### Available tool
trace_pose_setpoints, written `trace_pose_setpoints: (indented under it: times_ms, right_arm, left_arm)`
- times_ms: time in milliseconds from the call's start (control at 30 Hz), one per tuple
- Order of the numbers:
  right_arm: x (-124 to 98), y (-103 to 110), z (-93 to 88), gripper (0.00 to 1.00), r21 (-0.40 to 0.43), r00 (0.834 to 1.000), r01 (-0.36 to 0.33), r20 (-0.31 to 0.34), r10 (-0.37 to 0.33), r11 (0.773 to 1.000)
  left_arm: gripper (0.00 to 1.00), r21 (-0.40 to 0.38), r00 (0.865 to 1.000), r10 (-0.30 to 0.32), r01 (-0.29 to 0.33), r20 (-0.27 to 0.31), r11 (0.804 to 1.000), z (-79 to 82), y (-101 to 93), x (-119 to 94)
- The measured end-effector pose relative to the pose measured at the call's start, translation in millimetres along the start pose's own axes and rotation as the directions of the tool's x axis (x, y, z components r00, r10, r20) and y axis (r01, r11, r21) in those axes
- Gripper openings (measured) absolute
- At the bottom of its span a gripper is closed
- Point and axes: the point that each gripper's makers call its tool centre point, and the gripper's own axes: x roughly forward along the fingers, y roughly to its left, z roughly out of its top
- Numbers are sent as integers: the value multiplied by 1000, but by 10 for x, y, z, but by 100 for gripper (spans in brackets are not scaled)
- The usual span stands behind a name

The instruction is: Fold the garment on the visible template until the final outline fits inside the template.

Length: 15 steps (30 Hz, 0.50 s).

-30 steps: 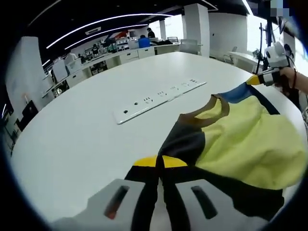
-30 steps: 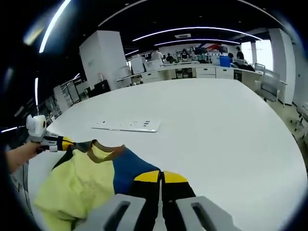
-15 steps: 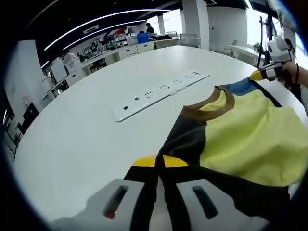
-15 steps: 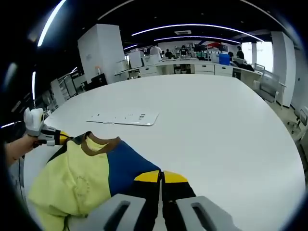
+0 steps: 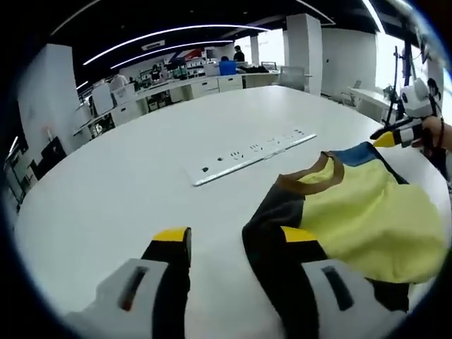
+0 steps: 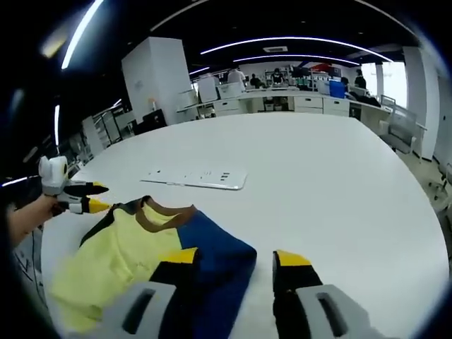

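No template outline can be made out on the white table (image 5: 106,183), and the lower edge of the garment (image 5: 367,226) is cut off behind the jaws in both views. There is one garment, yellow with a brown collar, a dark shoulder and a blue shoulder, lying on the table near its edge; one white power strip (image 5: 251,150) lies beyond it; two grippers are counted. In the left gripper view the left gripper (image 5: 236,244) has its jaws spread apart, where half a second ago they were pinched on the dark shoulder. In the right gripper view the right gripper (image 6: 236,258) likewise stands released, its earlier pinch on the blue shoulder let go
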Motion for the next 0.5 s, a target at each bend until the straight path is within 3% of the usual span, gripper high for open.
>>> trace_pose_setpoints:
  times_ms: [333, 500]
  right_arm:
    - [-242, 298, -33, 76, -51, 996, -82, -29, 81, 995]
    - [-363, 448, -105, 83, -61, 991, -127, -40, 125, 990]
  left_arm:
    - [74, 9, 999, -26, 26, 35, 1000, -21, -99, -335]
    - [83, 6, 997, -58, 57, 42, 998, -87, -206, -452]
